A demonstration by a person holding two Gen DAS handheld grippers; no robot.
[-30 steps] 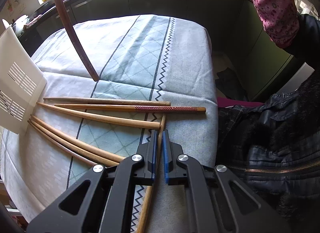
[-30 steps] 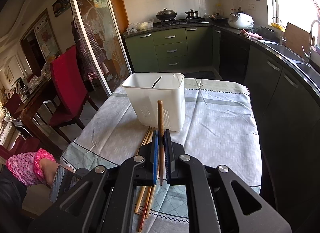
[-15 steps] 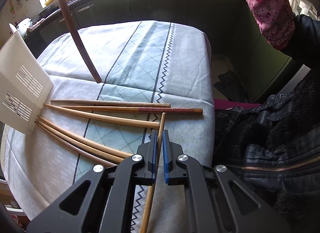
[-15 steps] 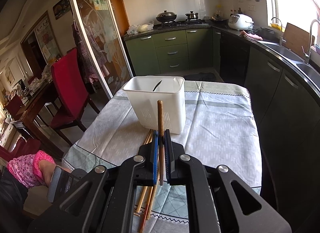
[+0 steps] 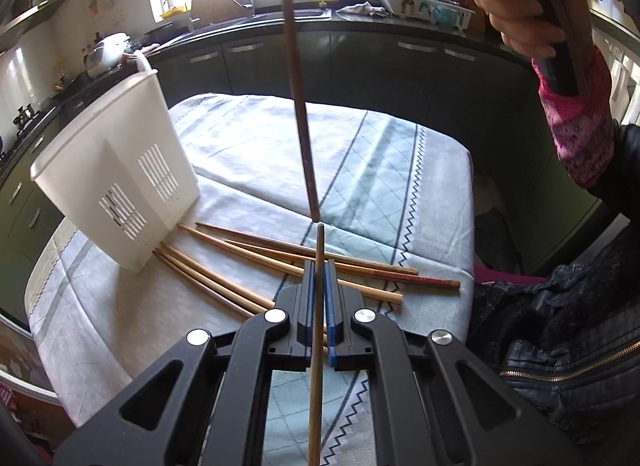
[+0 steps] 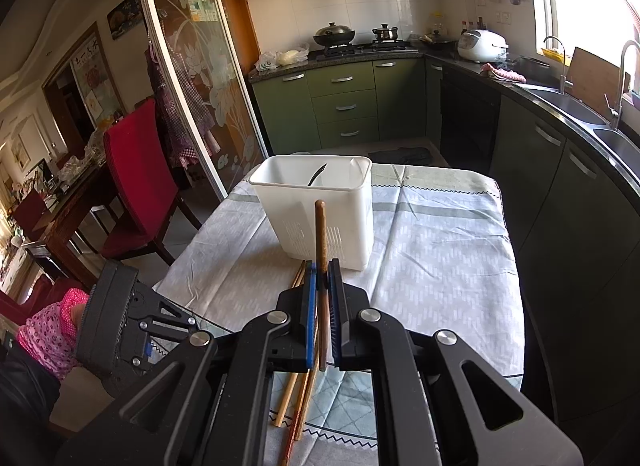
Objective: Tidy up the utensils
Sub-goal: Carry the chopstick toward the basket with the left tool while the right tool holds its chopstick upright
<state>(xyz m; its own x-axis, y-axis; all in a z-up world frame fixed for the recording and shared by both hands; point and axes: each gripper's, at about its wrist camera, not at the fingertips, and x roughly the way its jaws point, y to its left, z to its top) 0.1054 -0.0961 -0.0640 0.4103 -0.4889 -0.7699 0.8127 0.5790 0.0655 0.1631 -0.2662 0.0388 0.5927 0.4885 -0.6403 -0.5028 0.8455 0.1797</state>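
My left gripper (image 5: 319, 266) is shut on a light wooden chopstick (image 5: 317, 366), which it holds lifted off the table and pointing away from the camera. Several more chopsticks (image 5: 248, 256) lie fanned on the cloth beneath it, beside the white slotted utensil holder (image 5: 120, 169). My right gripper (image 6: 322, 266) is shut on a dark brown chopstick (image 6: 321, 234), held above the cloth in front of the holder (image 6: 320, 205). In the left wrist view that dark chopstick (image 5: 300, 105) hangs down with its tip just above the cloth. A dark utensil handle (image 6: 318, 173) leans inside the holder.
The table (image 5: 380, 169) wears a pale patterned cloth, and its edge (image 5: 472, 225) drops off at the right, next to a person's dark jacket (image 5: 560, 326). A red chair (image 6: 136, 169) stands left of the table. Green kitchen cabinets (image 6: 344, 105) ring the room.
My left gripper has risen with the light chopstick, lifting it clear of the cloth, and has swung so the holder shows more fully. The right gripper and its dark chopstick have stayed put.
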